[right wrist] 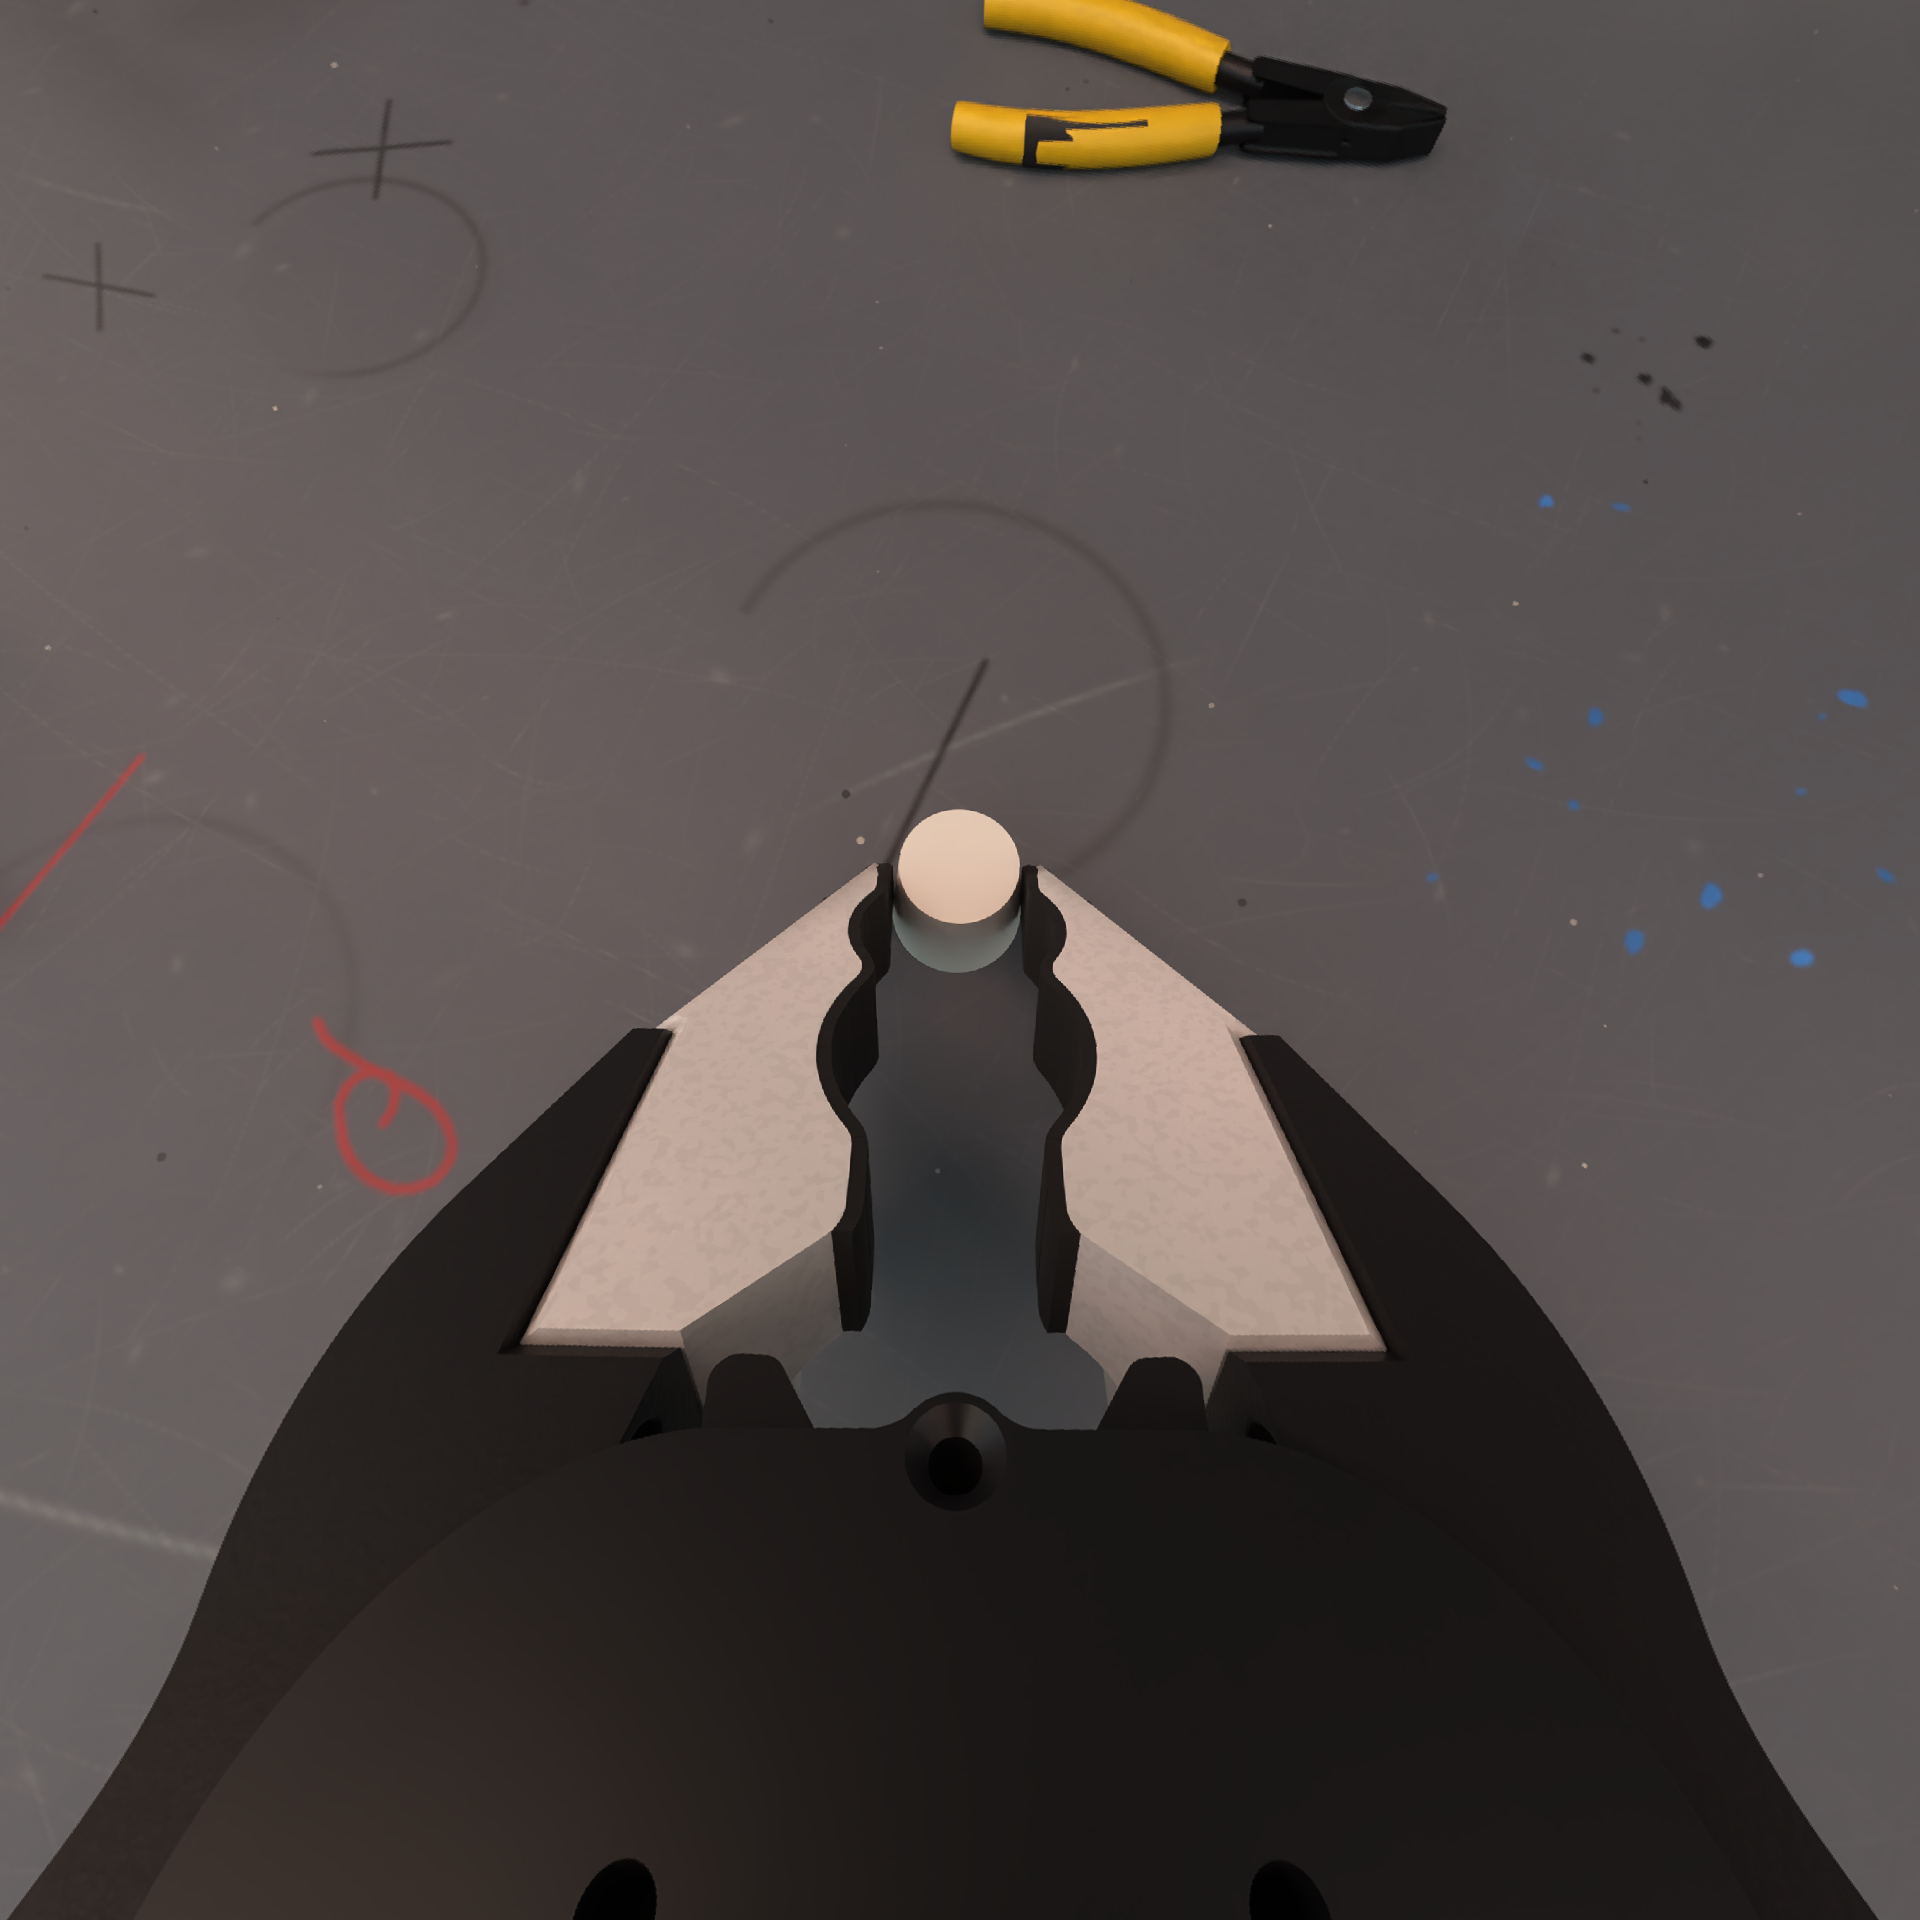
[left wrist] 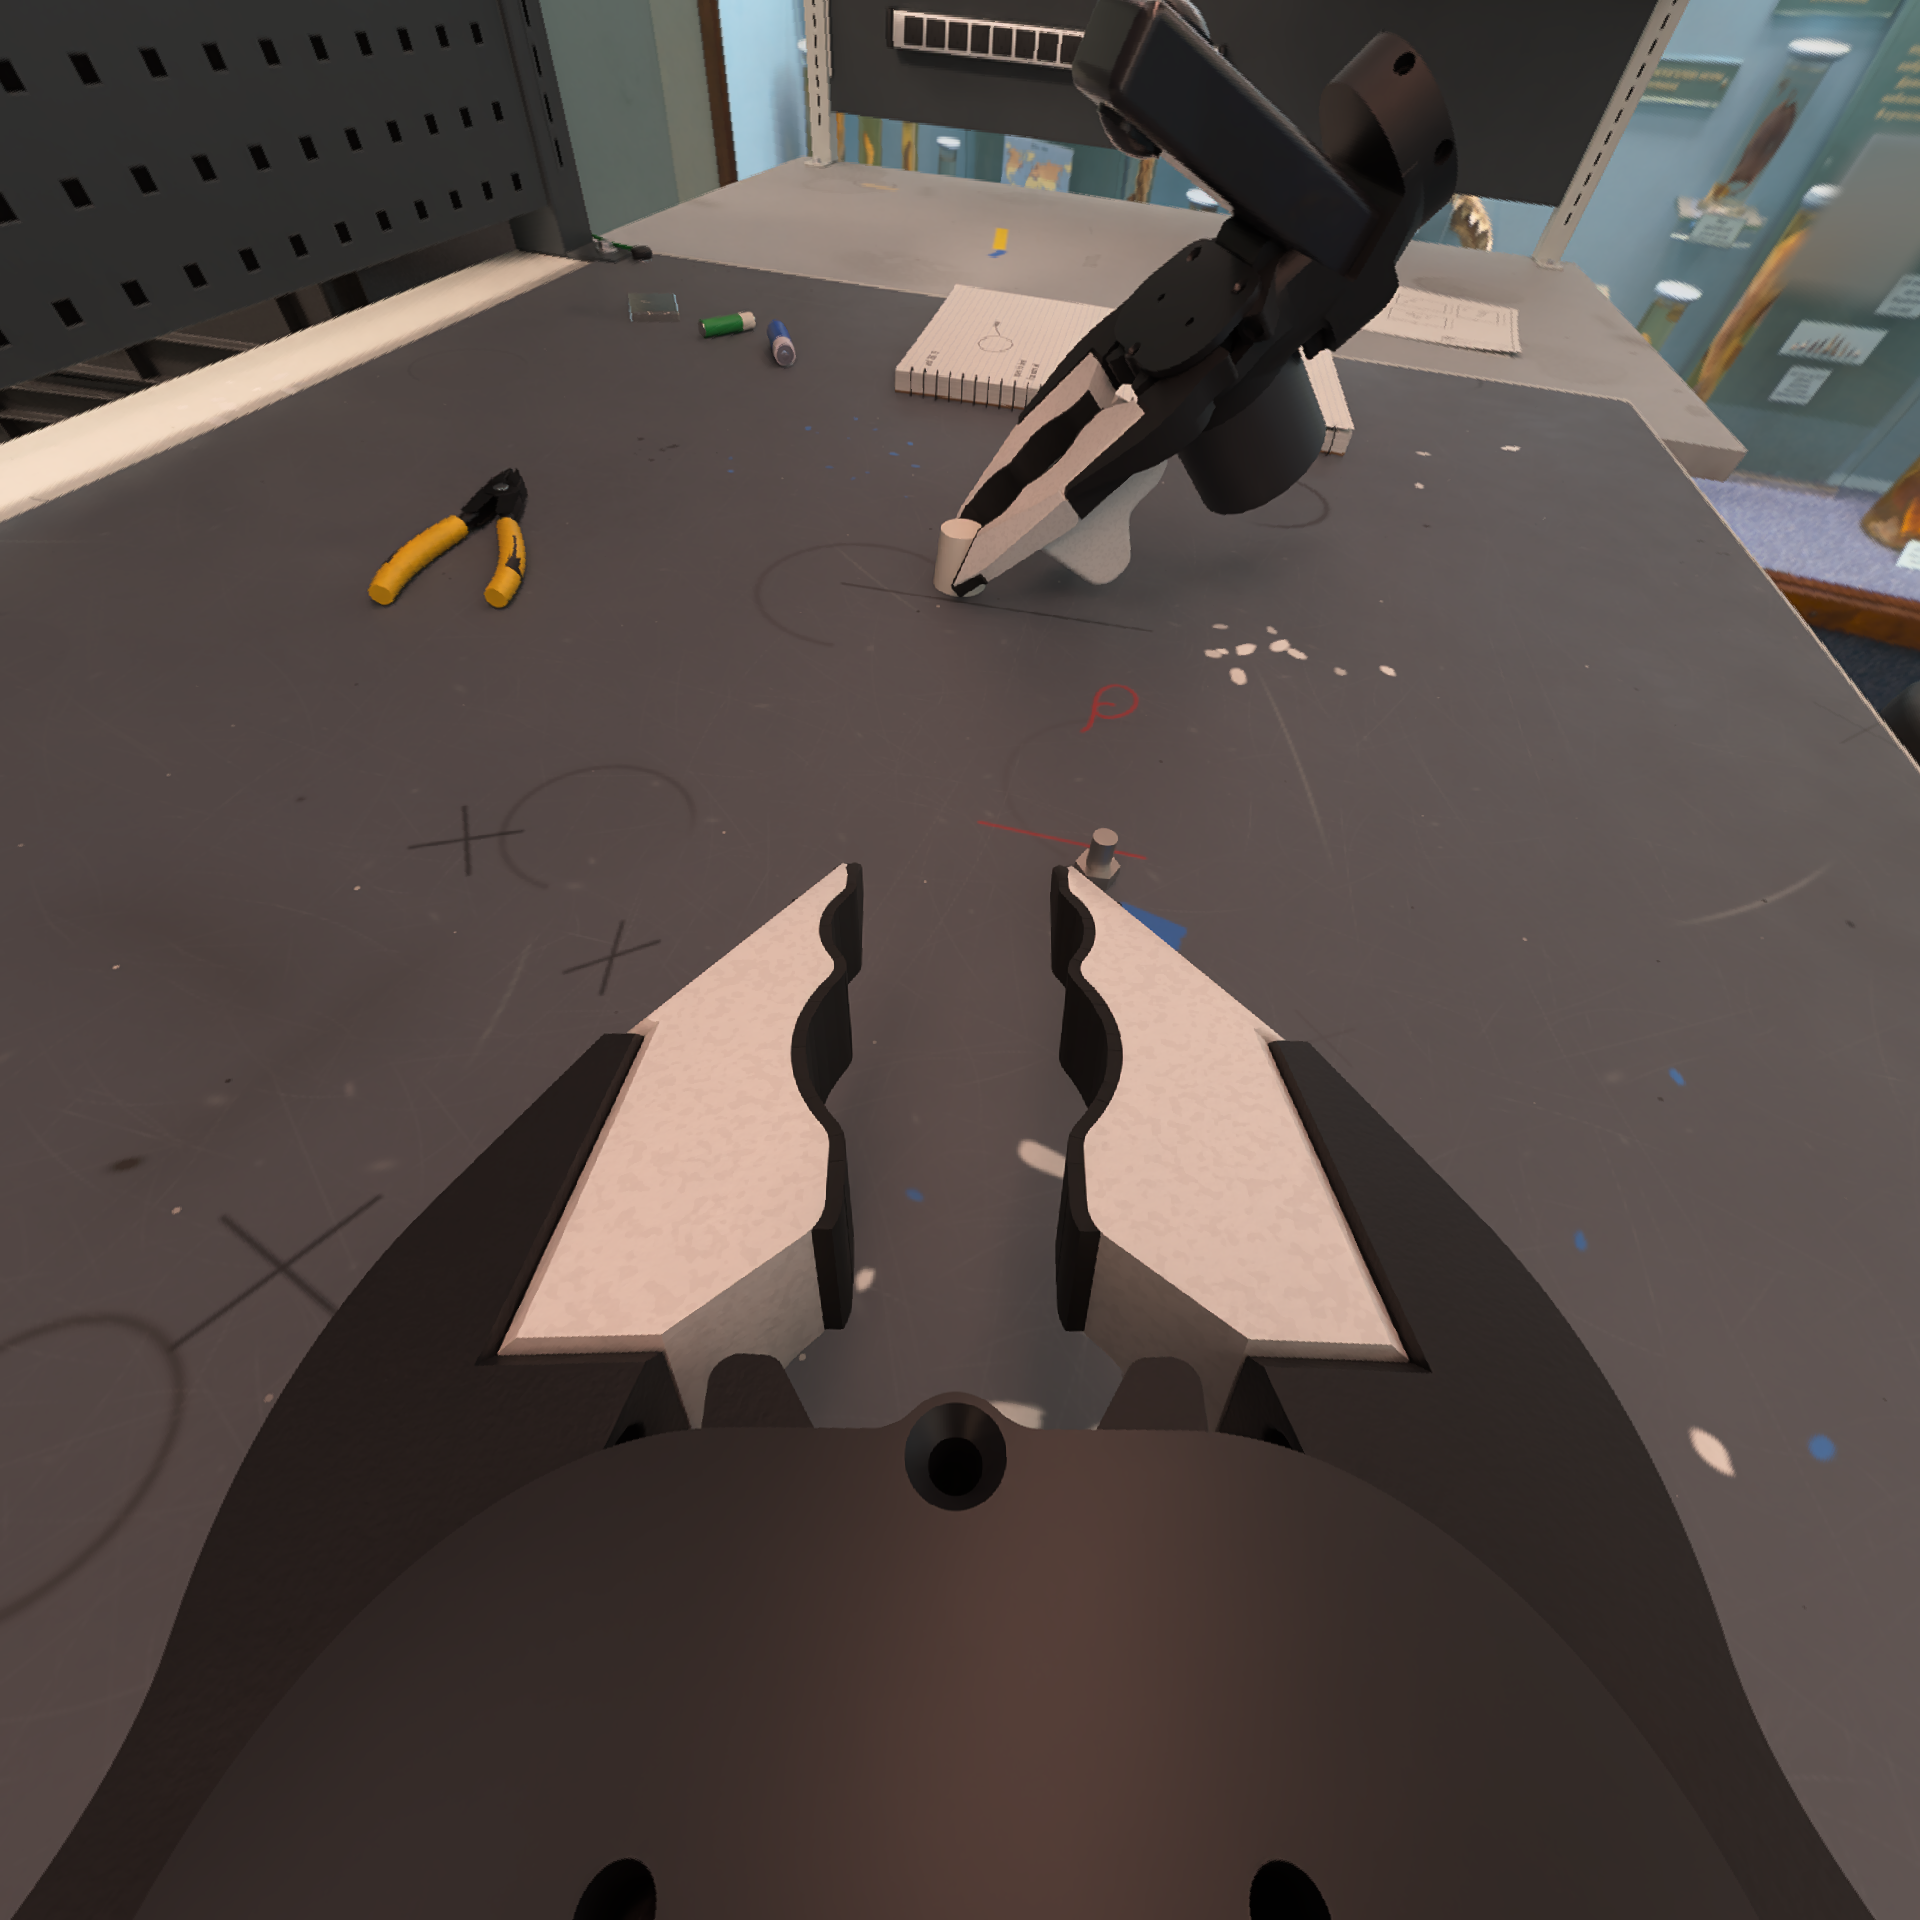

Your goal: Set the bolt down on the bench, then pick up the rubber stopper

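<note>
A small grey bolt [left wrist: 1101, 854] stands head-down on the dark bench [left wrist: 1455, 831], just beyond my left gripper's right fingertip. My left gripper [left wrist: 956, 883] is open and empty, low over the bench. A cream rubber stopper [right wrist: 957, 868] stands upright on the bench between my right gripper's [right wrist: 957, 883] fingertips, and the pads press both its sides. In the left wrist view the right gripper [left wrist: 966, 577] tilts steeply down at mid-bench with the stopper [left wrist: 954, 551] at its tips.
Yellow-handled pliers [left wrist: 457, 540] lie left of the stopper and also show in the right wrist view [right wrist: 1195, 104]. A spiral notebook [left wrist: 987, 343], a green marker [left wrist: 727, 324] and a blue marker [left wrist: 781, 343] lie at the back. A pegboard panel [left wrist: 260, 156] stands far left.
</note>
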